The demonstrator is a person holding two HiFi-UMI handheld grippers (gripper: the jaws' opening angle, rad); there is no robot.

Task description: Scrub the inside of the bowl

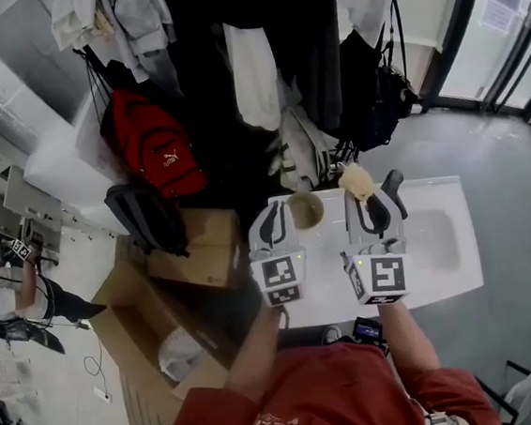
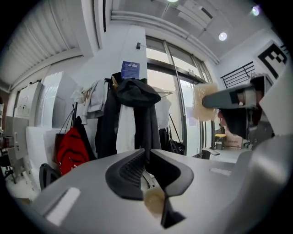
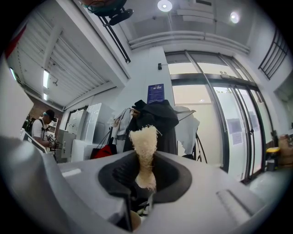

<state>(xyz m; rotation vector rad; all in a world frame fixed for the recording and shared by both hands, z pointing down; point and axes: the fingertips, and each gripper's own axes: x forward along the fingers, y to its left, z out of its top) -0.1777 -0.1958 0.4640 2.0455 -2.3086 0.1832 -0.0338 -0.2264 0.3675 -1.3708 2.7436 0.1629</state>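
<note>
A small tan bowl (image 1: pixel 307 212) sits on the white counter (image 1: pixel 335 289), between the tips of my two grippers; neither gripper view shows it. My left gripper (image 1: pixel 271 214) is just left of the bowl. Its jaws (image 2: pixel 146 155) stand a narrow slit apart with nothing between them. To the bowl's right, my right gripper (image 1: pixel 370 198) is shut on a pale fibrous scrubber (image 1: pixel 356 180). The scrubber (image 3: pixel 143 141) sticks up from between the dark pads (image 3: pixel 145 160). Both grippers point level across the room, and the scrubber (image 2: pixel 204 101) shows at the right of the left gripper view.
A shallow basin (image 1: pixel 435 241) is sunk into the counter's right part. Beyond the counter hangs a rack of dark and white clothes (image 1: pixel 268 56), with a red backpack (image 1: pixel 155 152) to its left. Cardboard boxes (image 1: pixel 190 257) stand left of the counter. A person (image 1: pixel 27 279) is at far left.
</note>
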